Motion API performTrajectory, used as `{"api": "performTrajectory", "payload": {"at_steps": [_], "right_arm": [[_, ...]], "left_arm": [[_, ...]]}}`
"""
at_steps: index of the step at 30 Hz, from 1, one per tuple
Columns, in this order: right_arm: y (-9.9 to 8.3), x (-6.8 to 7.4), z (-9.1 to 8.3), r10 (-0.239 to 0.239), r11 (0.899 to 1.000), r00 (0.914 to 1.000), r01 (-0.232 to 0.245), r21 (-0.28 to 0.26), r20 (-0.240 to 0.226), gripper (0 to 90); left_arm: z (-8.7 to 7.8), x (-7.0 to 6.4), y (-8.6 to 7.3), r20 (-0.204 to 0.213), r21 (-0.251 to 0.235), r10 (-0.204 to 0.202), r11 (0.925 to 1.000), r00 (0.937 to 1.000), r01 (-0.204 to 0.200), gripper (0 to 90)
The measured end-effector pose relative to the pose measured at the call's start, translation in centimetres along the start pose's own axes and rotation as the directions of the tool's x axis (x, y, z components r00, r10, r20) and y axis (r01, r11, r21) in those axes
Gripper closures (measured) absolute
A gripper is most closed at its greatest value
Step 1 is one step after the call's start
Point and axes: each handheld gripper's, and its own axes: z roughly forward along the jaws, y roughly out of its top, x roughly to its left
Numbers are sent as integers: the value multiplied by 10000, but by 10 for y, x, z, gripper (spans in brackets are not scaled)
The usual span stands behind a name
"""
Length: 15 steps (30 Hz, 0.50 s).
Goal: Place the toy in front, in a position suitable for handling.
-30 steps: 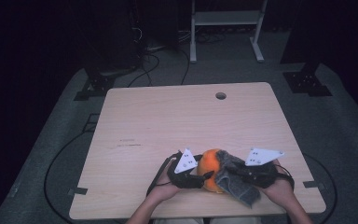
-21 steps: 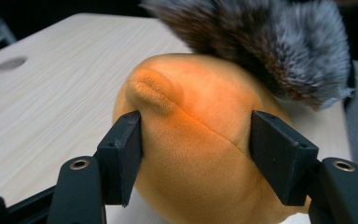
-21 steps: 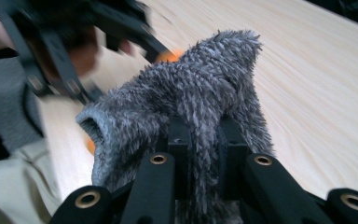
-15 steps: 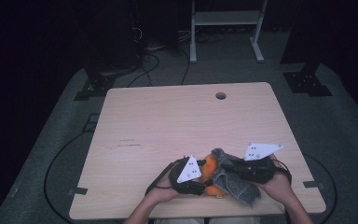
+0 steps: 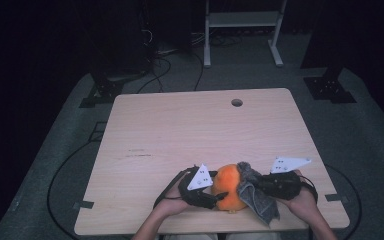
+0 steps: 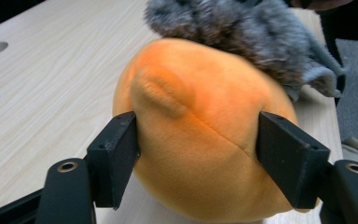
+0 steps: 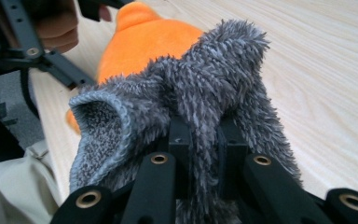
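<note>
An orange plush toy (image 5: 230, 187) sits near the table's front edge. My left gripper (image 5: 219, 197) is shut on the orange plush toy (image 6: 200, 135), one jaw pressing each side of its round body. A fuzzy grey garment (image 5: 256, 192) drapes over the toy's right side. My right gripper (image 5: 260, 186) is shut on the fuzzy grey garment (image 7: 200, 93), a fold of it pinched between the jaws. In the right gripper view the orange plush toy (image 7: 144, 42) shows behind the grey cloth.
The light wooden table (image 5: 190, 135) has a round cable hole (image 5: 237, 102) near its far edge. Cables trail on the dark floor around it. A white metal stand (image 5: 242, 30) is beyond the table.
Both grippers and the toy have shifted slightly. The grey garment now hangs more over the toy's right side, and my left gripper has drawn closer to the toy.
</note>
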Motion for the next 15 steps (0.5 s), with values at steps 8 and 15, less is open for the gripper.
{"api": "performTrajectory", "payload": {"at_steps": [8, 15], "right_arm": [[-3, 4, -1, -37, 10000, 10000, 37, -7, 55, 788], [-4, 4, 1, 51, 10000, 10000, -51, 1, -82, 787]], "left_arm": [[-3, 10, 4, 674, -334, -2198, 9744, 9732, 2224, 235], [19, 3, 7, 3, 123, -2643, 9644, 9645, 2642, 164]]}}
